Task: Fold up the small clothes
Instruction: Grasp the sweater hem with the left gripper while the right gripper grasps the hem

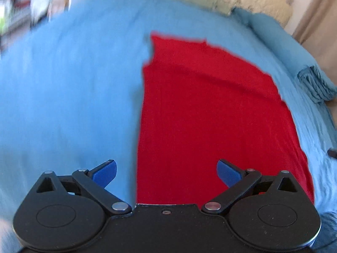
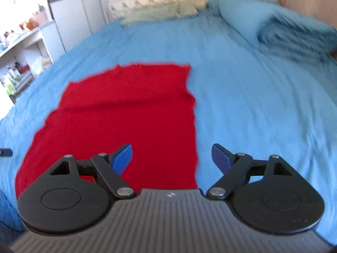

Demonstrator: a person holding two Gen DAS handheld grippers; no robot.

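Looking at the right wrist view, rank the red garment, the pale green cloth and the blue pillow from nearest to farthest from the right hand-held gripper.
From the right hand-held gripper:
1. Red garment, spread flat on the blue sheet directly ahead and to the left.
2. Blue pillow, far right at the head of the bed.
3. Pale green cloth, top centre by the headboard.
The last two are too close to call.

Red garment [image 1: 210, 116]: matt cloth, fine knit-like texture, lay soft with shallow creases. Bed sheet [image 2: 252, 105]: matt blue woven cloth, lightly wrinkled. Pillow [image 2: 242, 19]: same blue cloth. Left gripper [image 1: 166, 175]: matt black plastic links, bright metal pivot pins, smooth blue pads [image 1: 105, 174]. Right gripper [image 2: 171, 158]: same build, ribbed grey plastic body. Pictures were blurred, finer grain unclear.
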